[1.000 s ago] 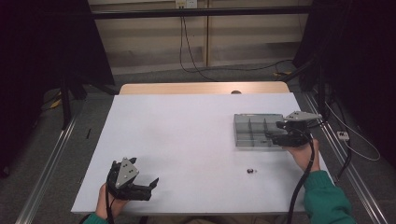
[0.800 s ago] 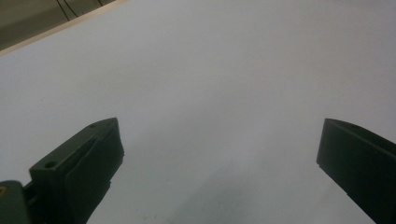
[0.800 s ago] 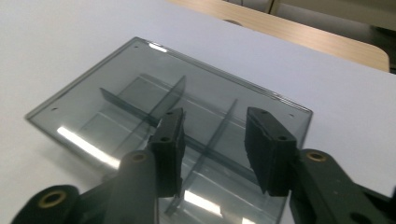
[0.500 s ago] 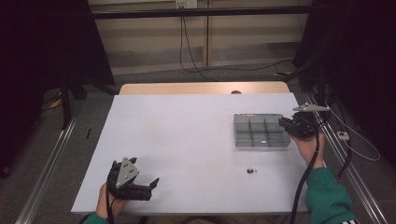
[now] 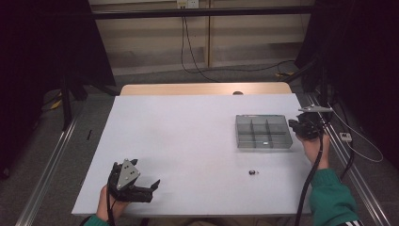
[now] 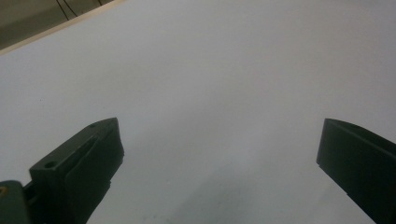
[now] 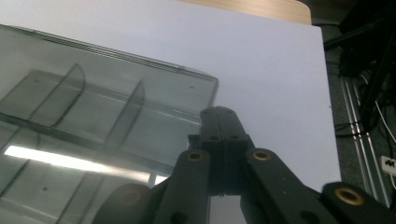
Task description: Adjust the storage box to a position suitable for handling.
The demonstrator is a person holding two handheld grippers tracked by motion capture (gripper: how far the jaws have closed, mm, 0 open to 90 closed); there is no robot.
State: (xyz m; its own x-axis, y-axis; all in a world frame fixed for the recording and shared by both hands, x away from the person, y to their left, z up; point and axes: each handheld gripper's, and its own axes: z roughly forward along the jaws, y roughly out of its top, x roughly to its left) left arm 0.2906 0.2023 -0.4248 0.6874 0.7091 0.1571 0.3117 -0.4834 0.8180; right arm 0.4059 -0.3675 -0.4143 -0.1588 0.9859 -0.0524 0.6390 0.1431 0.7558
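A clear grey compartment tray (image 5: 263, 117) lies on the right part of the white table (image 5: 188, 132). My right gripper (image 5: 292, 126) sits just off the tray's right edge and points at it. In the right gripper view its jaws (image 7: 218, 113) have just closed flat against each other, with nothing between them, beside the tray's corner (image 7: 205, 84). A small dark part (image 5: 252, 173) lies loose on the table in front of the tray. Near the front left edge, my left gripper (image 5: 153, 189) rests open over bare table (image 6: 219, 135).
Bare white tabletop stretches between the two grippers. A wooden strip (image 5: 202, 88) borders the far edge. Cables (image 5: 350, 136) and metal rails (image 5: 47, 165) run along the floor beside the table.
My right gripper has moved right, from over the tray's right side to just past its edge, and its jaws have closed. The left gripper has stayed put.
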